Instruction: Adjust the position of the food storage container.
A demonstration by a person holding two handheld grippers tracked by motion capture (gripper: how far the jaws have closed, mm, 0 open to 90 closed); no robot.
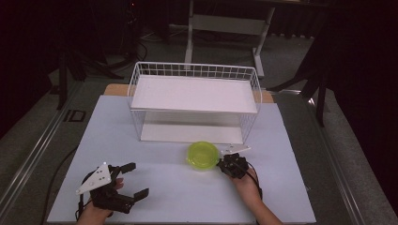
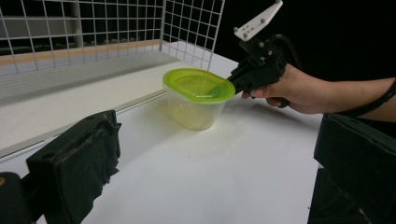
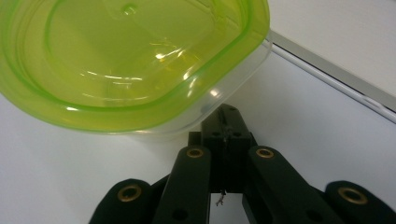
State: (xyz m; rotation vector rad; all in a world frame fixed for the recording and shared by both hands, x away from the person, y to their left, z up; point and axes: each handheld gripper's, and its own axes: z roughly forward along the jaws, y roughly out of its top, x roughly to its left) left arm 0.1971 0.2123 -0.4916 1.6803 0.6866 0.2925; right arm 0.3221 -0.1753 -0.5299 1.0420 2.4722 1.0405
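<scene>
A clear plastic container with a translucent green lid (image 1: 202,154) stands on the white table (image 1: 178,197), just in front of the wire rack. My right gripper (image 1: 220,164) is shut, its closed tips against the container's right side, just under the lid's rim (image 3: 140,116). In the right gripper view the two jaws meet at the right gripper's tip (image 3: 226,114) with nothing seen between them. The left gripper view shows the container (image 2: 196,100) with that right gripper (image 2: 232,83) touching its edge. My left gripper (image 1: 136,179) rests at the table's front left, jaws wide open and empty.
A white wire rack (image 1: 195,93) with an upper shelf and a lower shelf stands at the back of the table, its open front facing me. Its mesh wall (image 2: 93,28) is close behind the container. Dark floor and a table frame lie beyond.
</scene>
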